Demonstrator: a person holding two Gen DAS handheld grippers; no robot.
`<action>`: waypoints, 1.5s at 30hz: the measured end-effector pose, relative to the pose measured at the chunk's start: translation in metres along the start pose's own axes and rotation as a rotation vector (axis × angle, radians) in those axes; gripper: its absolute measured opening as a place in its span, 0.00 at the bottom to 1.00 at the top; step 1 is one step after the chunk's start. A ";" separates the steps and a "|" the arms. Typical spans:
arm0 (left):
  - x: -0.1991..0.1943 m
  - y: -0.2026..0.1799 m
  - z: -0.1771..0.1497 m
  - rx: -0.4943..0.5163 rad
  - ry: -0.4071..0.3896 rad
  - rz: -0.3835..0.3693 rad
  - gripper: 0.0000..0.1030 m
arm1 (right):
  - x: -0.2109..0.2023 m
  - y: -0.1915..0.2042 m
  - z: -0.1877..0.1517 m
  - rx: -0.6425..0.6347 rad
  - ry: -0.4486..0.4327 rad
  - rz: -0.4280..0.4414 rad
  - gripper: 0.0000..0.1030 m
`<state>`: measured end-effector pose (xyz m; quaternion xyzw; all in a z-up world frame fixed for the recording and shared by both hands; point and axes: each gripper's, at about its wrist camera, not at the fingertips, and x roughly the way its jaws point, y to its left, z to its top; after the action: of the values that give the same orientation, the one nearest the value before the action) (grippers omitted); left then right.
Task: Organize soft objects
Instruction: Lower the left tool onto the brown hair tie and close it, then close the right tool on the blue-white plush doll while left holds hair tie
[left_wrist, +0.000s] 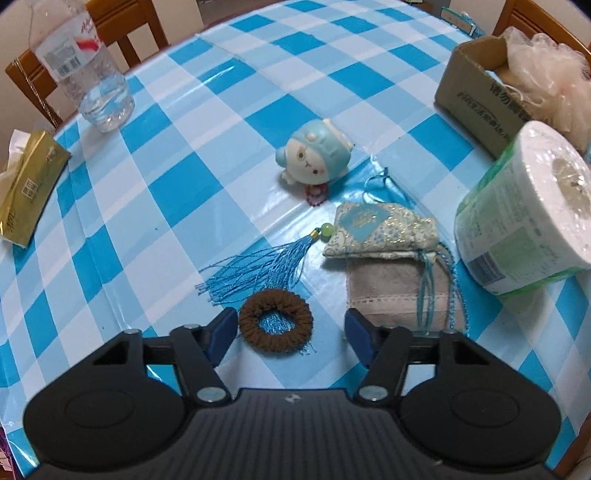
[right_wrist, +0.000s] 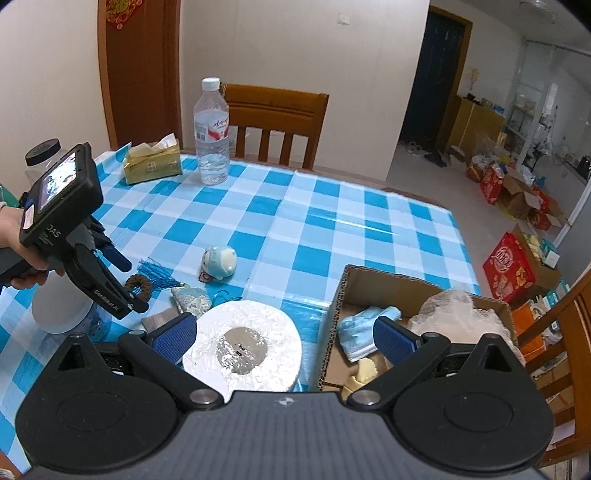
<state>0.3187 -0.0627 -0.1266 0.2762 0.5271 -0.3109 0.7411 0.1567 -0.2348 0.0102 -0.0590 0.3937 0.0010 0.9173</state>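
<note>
A brown knitted scrunchie (left_wrist: 275, 325) lies on the blue checked tablecloth (left_wrist: 177, 192), between the fingers of my left gripper (left_wrist: 291, 328), which points down at it. The jaws stand wider than the ring, and the right pad is clearly off it. In the right wrist view the left gripper (right_wrist: 131, 284) hovers over the scrunchie (right_wrist: 138, 284). Beyond it are a tasselled blue sachet (left_wrist: 380, 230), a grey mask (left_wrist: 391, 291) and a round plush toy (left_wrist: 316, 157). My right gripper (right_wrist: 284, 338) is open and holds nothing, above a wrapped toilet roll (right_wrist: 242, 347) and the cardboard box (right_wrist: 369, 288).
The box holds a blue mask (right_wrist: 365, 325) and a pale mesh pouf (right_wrist: 458, 314). A water bottle (right_wrist: 212, 136) and a gold tissue pack (right_wrist: 151, 162) stand at the far edge, before a wooden chair (right_wrist: 277, 118). A white jar (right_wrist: 55, 306) stands at the left.
</note>
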 end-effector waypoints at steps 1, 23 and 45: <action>0.001 0.001 0.000 -0.001 0.001 -0.001 0.59 | 0.003 0.001 0.002 -0.005 0.008 0.004 1.00; 0.016 0.017 0.000 -0.077 0.024 -0.044 0.41 | 0.081 0.035 0.060 -0.086 0.137 0.149 1.00; -0.019 0.046 -0.007 -0.142 -0.083 -0.022 0.37 | 0.174 0.051 0.088 -0.108 0.306 0.242 1.00</action>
<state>0.3442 -0.0241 -0.1071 0.2041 0.5194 -0.2919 0.7767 0.3380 -0.1820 -0.0605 -0.0598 0.5320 0.1236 0.8355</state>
